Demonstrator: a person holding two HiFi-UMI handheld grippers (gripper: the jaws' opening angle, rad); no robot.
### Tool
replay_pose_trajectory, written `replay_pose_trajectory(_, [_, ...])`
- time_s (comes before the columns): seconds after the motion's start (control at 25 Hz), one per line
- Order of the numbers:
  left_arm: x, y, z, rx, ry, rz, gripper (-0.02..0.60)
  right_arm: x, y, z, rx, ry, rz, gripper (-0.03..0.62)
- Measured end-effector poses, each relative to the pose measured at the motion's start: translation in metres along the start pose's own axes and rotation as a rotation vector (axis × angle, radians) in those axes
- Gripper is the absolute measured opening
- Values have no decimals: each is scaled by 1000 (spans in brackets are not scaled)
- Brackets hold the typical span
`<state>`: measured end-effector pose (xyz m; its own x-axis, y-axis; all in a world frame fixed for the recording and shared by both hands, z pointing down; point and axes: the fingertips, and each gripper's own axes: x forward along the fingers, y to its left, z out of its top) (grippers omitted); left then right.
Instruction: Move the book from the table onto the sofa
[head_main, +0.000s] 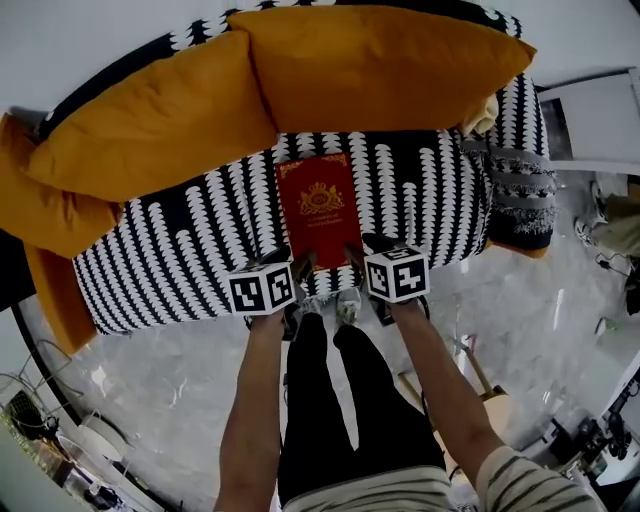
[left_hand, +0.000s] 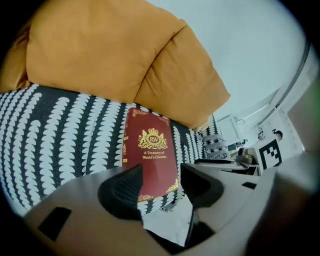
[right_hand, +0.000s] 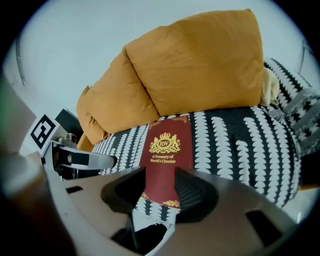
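Note:
A dark red book with a gold crest lies flat on the black-and-white patterned sofa seat, its near edge close to the seat's front. My left gripper hangs just above the book's near left corner, and my right gripper just above the near right corner. Looking along the left gripper, the book lies beyond the jaws, which stand apart with nothing in them. The right gripper is also open and empty, with the book lying past its fingers.
Two large orange cushions lean along the sofa back behind the book. An orange throw drapes the left end. The person's legs in black trousers stand on glossy marble floor. A white table stands at right.

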<state>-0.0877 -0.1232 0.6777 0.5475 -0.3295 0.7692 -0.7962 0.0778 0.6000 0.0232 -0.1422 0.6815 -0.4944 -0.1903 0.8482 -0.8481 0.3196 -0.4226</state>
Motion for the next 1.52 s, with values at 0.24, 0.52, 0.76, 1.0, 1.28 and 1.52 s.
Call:
replay_pose_trajectory(0.24, [-29,-23,2,40,-67,27,149,-30,21,1,-22,-43,1,83])
replay_pose_trajectory(0.52, [-61,-51,-3,53,-114,41,45,-71,44,0,10,-102,26,28])
replay_pose_trajectory(0.76, [-113,-91,5,70,-211,-10,5,-118,83,12,-66,-168,91,12])
replay_pose_trajectory(1.0, [-179,-143,9,196,-312,-16,5,-186,126,21,-147,-235,98,12])
replay_pose_trajectory(1.28, [-242,-196,24,303,-418,7,5,-261,169,40,-211,-344,90,12])
replay_pose_trajectory(1.52, [-287,-245,30,375,-490,-21,5,-325,194,68,-237,-468,69,12])
